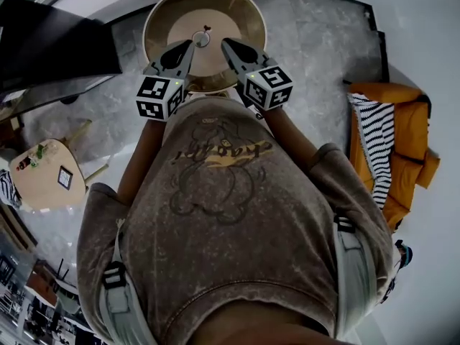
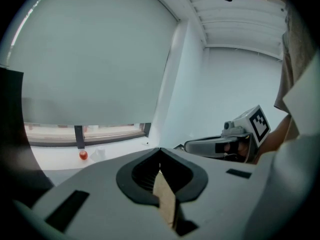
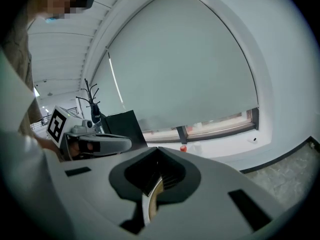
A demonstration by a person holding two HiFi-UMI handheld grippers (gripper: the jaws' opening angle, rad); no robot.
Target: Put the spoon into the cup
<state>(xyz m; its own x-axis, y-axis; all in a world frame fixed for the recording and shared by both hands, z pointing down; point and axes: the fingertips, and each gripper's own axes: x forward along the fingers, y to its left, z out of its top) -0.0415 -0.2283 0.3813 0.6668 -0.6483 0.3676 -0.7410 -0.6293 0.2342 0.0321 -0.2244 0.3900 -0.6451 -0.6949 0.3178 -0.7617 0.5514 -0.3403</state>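
As the person (image 1: 230,214) in a grey-brown T-shirt stands at the near edge of the round table (image 1: 244,20), both tools are held out over its near half, tips aimed at its middle.

Left gripper (image 1: 190,44): jaws together, tips meeting, nothing clamped. Only a tan sliver of the table shows through the slot behind the tips.

Right gripper (image 1: 225,43): jaws fully together, also empty, with a curved strip of the table's rim showing through its slot.

The left marker cube (image 1: 159,97) and the right marker cube (image 1: 269,87) both hang on the person's side of the table. The two tips are near each other but not touching.

The cup (image 1: 201,39), small and white, stands at the table's centre, between and just beyond the tips. The spoon (image 1: 207,29) reads only as a tiny dark bit at the cup's far rim, too small to confirm.

A grey marbled floor (image 1: 316,34) lies under the table. An orange sofa (image 1: 410,131) with a striped cloth (image 1: 374,142) sits well off to the table's right. A small wooden side table (image 1: 39,182) stands to its left, nearer the person, and a dark panel (image 1: 50,42) is also on the left. Beyond the table is a window with its blind (image 2: 95,59) down and a little red ball (image 2: 83,155) on the sill. A coat stand (image 3: 92,101) is off to the table's left.
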